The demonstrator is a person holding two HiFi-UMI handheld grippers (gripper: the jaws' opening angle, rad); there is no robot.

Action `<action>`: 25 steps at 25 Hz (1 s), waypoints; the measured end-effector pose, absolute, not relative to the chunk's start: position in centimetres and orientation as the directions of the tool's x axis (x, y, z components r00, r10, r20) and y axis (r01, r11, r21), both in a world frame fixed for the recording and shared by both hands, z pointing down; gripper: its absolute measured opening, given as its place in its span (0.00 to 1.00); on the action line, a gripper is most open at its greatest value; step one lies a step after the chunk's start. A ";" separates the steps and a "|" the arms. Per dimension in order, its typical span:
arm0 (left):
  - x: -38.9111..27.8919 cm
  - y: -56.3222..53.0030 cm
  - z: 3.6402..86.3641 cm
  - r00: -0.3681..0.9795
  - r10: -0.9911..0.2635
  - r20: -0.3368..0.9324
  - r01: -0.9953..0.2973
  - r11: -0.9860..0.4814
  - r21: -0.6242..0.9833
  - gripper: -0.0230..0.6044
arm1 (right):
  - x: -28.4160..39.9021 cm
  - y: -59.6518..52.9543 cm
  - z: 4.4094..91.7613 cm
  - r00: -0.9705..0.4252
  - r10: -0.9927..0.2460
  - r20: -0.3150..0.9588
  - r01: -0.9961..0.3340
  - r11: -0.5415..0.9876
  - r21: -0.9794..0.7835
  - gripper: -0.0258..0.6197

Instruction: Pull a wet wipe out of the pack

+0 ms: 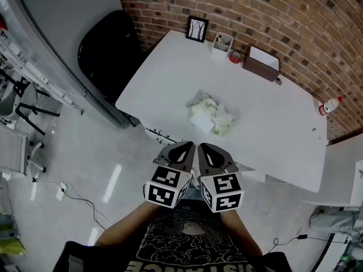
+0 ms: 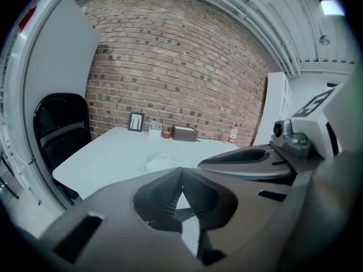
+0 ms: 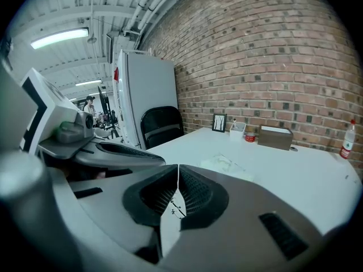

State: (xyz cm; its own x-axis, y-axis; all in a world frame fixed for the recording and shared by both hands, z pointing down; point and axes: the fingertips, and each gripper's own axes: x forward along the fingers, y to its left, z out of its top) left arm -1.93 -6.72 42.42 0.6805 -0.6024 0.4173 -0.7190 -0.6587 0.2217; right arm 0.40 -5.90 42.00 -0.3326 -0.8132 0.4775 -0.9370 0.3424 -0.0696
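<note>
The wet wipe pack point(image 1: 210, 115), pale green and white and crumpled-looking, lies near the middle of the white table point(image 1: 266, 129). It shows small in the left gripper view as the pack point(image 2: 160, 162) and in the right gripper view as the pack point(image 3: 227, 164). My left gripper point(image 1: 186, 148) and right gripper point(image 1: 205, 148) are held side by side below the table's near edge, short of the pack. Both have their jaws shut with nothing between them. The left gripper point(image 2: 181, 171) and right gripper point(image 3: 178, 168) point toward the table.
At the table's far side stand a small framed picture point(image 1: 197, 29), a white cup holder point(image 1: 222, 42), a red tape roll point(image 1: 235, 56) and a brown box point(image 1: 261, 64). A bottle point(image 1: 329, 105) lies at the right edge. A black chair point(image 1: 110, 52) sits left, brick wall behind.
</note>
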 end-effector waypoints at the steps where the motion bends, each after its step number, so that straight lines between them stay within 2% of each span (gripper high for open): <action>1: -1.7 -7.2 42.6 0.680 -0.599 0.422 -0.719 -0.658 0.224 0.06 | 0.6 -6.4 42.2 -0.334 -0.810 0.483 -0.937 0.342 -0.073 0.07; 25: 4.1 -17.7 46.2 0.641 -0.565 0.520 -0.731 -0.655 0.190 0.06 | 6.2 -17.2 45.7 -0.395 -0.757 0.520 -0.916 0.367 -0.160 0.07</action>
State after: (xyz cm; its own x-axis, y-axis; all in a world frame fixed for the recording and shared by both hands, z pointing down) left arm 4.06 -17.68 46.22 0.6410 -0.5648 0.5197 -0.7314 -0.6549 0.1904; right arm 6.17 -17.17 45.66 -0.3946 -0.7573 0.5205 -0.9162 0.3674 -0.1600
